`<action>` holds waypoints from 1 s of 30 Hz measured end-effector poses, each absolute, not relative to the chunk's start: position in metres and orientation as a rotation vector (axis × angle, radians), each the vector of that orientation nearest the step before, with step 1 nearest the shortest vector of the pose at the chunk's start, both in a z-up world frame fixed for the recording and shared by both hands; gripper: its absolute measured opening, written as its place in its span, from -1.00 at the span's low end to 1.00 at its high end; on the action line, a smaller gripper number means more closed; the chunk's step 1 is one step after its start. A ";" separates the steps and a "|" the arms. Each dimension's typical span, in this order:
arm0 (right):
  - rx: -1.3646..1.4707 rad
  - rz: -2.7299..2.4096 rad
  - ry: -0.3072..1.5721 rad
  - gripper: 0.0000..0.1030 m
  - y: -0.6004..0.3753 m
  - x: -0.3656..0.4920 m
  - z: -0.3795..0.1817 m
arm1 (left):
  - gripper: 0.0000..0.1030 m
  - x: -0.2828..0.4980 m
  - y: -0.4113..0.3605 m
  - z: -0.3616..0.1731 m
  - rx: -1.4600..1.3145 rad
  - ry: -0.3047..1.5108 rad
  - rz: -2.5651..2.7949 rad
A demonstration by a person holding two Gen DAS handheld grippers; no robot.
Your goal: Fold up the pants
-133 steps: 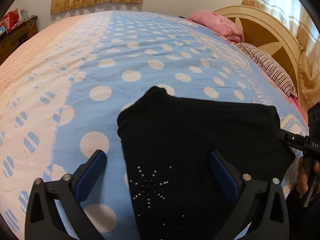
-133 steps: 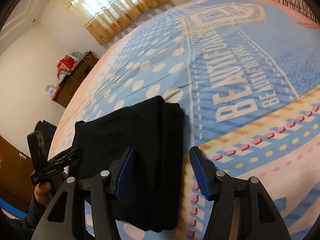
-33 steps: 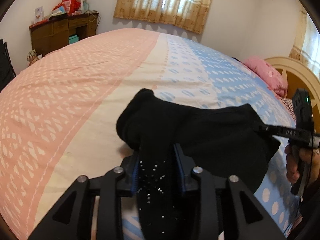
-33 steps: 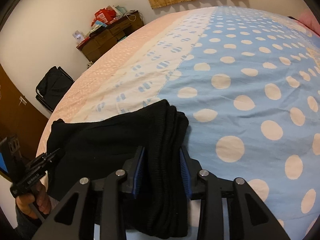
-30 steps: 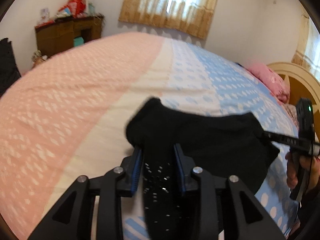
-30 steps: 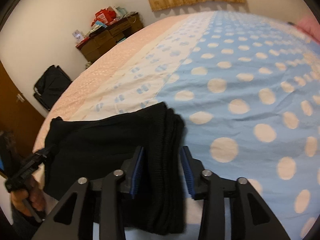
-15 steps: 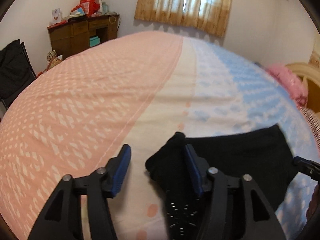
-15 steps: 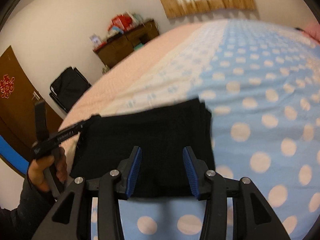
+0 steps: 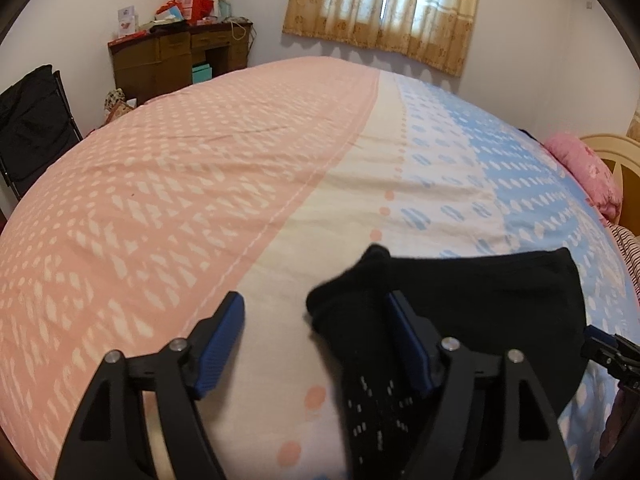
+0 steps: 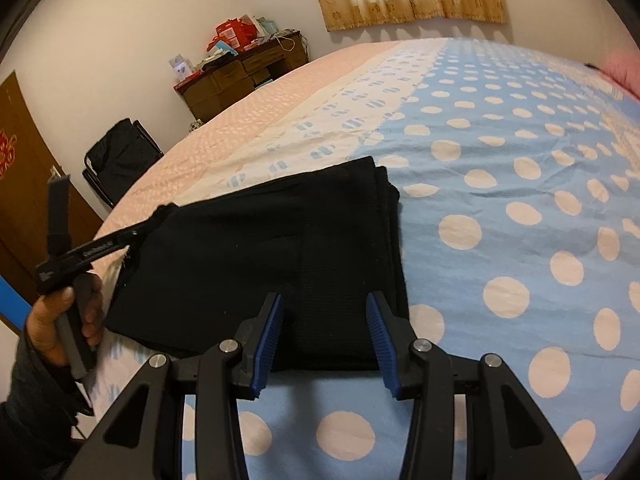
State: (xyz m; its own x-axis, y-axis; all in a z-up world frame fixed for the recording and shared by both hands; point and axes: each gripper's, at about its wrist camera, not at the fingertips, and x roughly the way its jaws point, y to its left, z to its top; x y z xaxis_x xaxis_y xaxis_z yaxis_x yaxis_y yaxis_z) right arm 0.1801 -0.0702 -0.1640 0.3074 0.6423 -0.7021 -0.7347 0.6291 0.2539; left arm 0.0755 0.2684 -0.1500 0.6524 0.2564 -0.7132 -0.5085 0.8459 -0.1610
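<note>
The black pants (image 10: 280, 248) lie folded into a flat rectangle on the bed, and they show in the left wrist view (image 9: 472, 312) too. My right gripper (image 10: 324, 324) is open just above the near edge of the fold. My left gripper (image 9: 316, 328) is open; its right pad (image 9: 404, 340) is against the pants' left end, where small studs show. The left gripper also appears at the left of the right wrist view (image 10: 120, 240), at the pants' far end.
The bed cover (image 10: 520, 200) is pink, cream and blue with white dots. A wooden desk (image 9: 180, 60) with clutter and a black folding chair (image 9: 32, 120) stand by the wall. A pink pillow (image 9: 588, 172) and the headboard are at the right.
Both grippers were shut on the pants a second ago; both have opened and let go. The pants now lie flat on the bed, and both grippers have drawn back a little.
</note>
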 end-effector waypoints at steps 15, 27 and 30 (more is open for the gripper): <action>-0.129 0.829 0.793 -0.09 -0.087 0.159 -0.145 | 0.54 0.042 0.233 -0.117 -0.274 0.674 0.484; -0.135 0.821 0.622 0.01 -0.103 0.104 -0.088 | 0.54 0.016 0.206 -0.074 -0.241 0.574 0.438; -0.131 0.828 0.601 0.02 -0.104 0.096 -0.079 | 0.58 0.012 0.201 -0.067 -0.231 0.553 0.427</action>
